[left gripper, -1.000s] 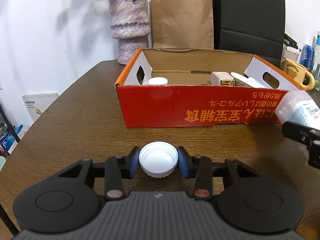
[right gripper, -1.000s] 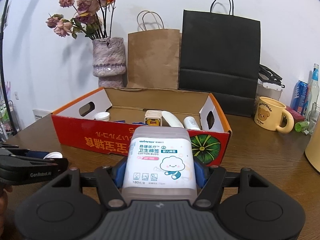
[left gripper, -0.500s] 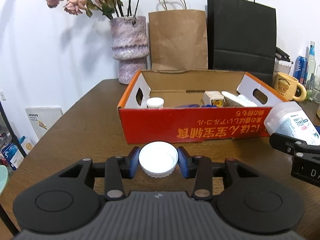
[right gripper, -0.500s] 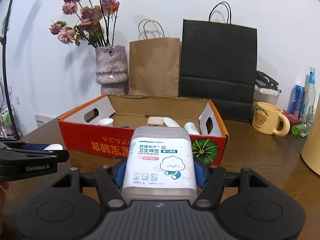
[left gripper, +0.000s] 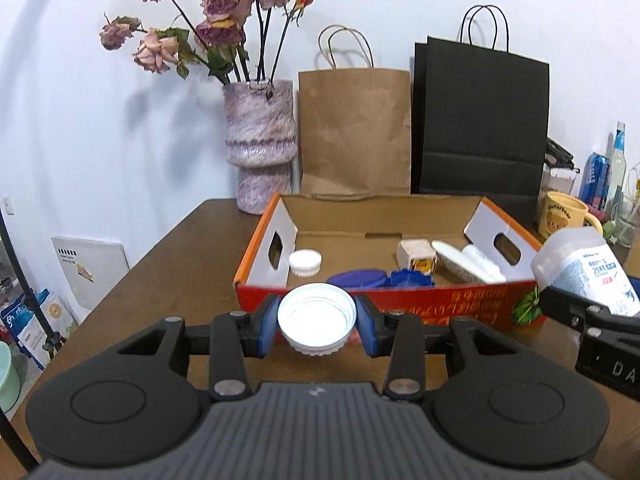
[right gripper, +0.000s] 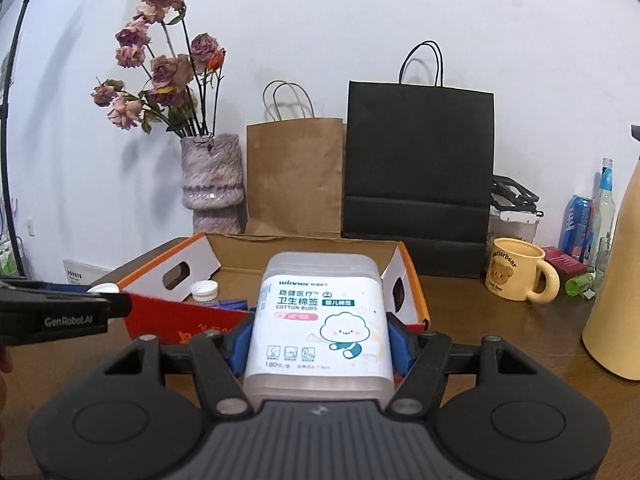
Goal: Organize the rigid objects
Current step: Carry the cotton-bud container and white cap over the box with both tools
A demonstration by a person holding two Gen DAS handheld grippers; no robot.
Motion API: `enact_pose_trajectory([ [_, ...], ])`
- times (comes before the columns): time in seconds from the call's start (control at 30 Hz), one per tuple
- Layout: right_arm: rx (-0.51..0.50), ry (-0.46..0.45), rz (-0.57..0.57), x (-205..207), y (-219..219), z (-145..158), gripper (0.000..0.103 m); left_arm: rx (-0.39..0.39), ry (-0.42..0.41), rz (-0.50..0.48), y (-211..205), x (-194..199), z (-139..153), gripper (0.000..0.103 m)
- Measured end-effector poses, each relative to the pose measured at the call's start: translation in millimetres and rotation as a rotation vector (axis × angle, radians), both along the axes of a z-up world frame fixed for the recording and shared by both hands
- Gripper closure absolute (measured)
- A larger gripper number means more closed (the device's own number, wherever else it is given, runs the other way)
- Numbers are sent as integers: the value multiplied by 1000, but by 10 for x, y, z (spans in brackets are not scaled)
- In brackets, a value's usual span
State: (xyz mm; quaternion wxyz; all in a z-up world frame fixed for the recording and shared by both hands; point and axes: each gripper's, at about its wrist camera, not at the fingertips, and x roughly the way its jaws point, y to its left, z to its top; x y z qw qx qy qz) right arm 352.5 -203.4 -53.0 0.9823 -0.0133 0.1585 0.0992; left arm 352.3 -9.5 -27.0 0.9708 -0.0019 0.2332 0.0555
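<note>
Cardboard box [left gripper: 400, 308] is the landmark, red-fronted and open-topped on the wooden table [left gripper: 168, 264], and both loads hang on its near side, not yet over the rim. Largest first: the cotton buds container [right gripper: 320, 320] is clamped across its flanks by the right gripper [right gripper: 320, 344], blue pads [right gripper: 398, 344] pressed to both sides. It lies with its long axis running away from the wrist toward the box, label up, far end aimed at the box's right-hand end. Smaller: the white cap [left gripper: 317, 319] is pinched at its ribbed rim by the left gripper [left gripper: 317, 320], hollow side up, level, flat and round with no real long axis.

Inside the box already: a second white cap [left gripper: 305, 261] by the left wall, blue lids [left gripper: 356, 279] against the front wall, a small cream cube [left gripper: 416, 254] and a white brush [left gripper: 464, 260] toward the right end.

To do this step well, I'd say, carry each piece clear above the front wall before lowering. The middle floor looks like the freest spot for the container, so steer it short of the brush and cube. Keep the cap level, set it near its twin, and let go only once each piece rests on the floor.
</note>
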Motion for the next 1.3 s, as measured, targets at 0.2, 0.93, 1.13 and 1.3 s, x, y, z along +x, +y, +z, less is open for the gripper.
enact_pose_trajectory([
  [0.2,4,-9,-2,117,17,52,39,-6,-28,3,-52,107,92,62],
  [0.93,25,-3,-25,786,43,100,39,-43,-42,25,-24,767,92,62],
  [1.13,27,8,-15,1014,97,77,39,-35,-38,28,3,985,66,62],
  [1.3,17,8,-8,1190,146,65,39,-27,-30,33,16,1172,34,62],
])
